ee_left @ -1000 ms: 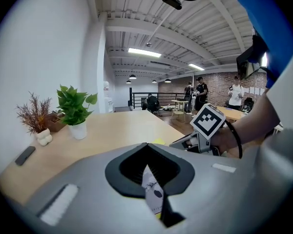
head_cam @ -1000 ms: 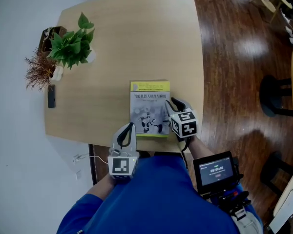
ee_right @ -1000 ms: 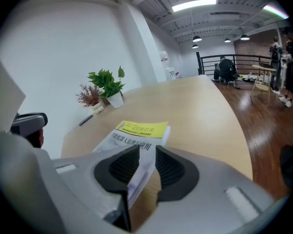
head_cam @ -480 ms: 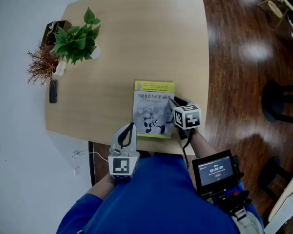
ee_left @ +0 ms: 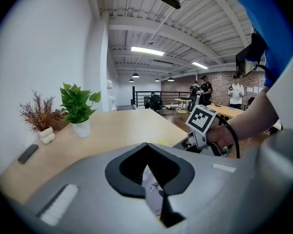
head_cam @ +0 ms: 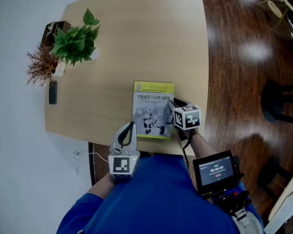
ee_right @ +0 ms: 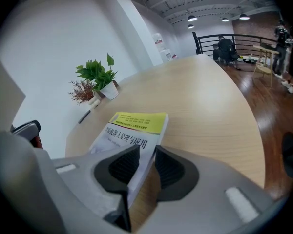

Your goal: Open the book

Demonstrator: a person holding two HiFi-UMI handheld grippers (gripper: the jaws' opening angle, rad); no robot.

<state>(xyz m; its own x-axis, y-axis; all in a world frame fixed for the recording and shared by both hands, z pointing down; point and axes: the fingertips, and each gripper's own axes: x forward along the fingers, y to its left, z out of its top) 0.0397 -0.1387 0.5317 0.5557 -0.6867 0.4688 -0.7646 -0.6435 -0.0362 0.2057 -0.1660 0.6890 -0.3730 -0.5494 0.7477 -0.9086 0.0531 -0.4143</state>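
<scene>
A closed book [head_cam: 151, 112] with a yellow-banded cover lies near the front edge of the wooden table [head_cam: 136, 43]. My right gripper [head_cam: 172, 103] is at the book's right edge, tilted down. In the right gripper view its jaws [ee_right: 146, 150] stand open astride that edge of the book [ee_right: 132, 128]: one pad is over the cover, the other off the side, with a strip of table showing between. My left gripper [head_cam: 128, 126] hovers at the table's front edge, left of the book, shut and empty. Its tips [ee_left: 146, 144] meet in the left gripper view.
A green potted plant [head_cam: 75, 40], a dried brown plant [head_cam: 41, 67] and a slim black object [head_cam: 52, 91] sit along the table's left side. Dark wooden floor [head_cam: 244, 72] lies to the right. The person's blue sleeve and a small screen [head_cam: 216, 169] are below.
My right gripper slid from over the cover's right part to the book's right edge and dipped lower, then stayed still. The left gripper and the book have not moved.
</scene>
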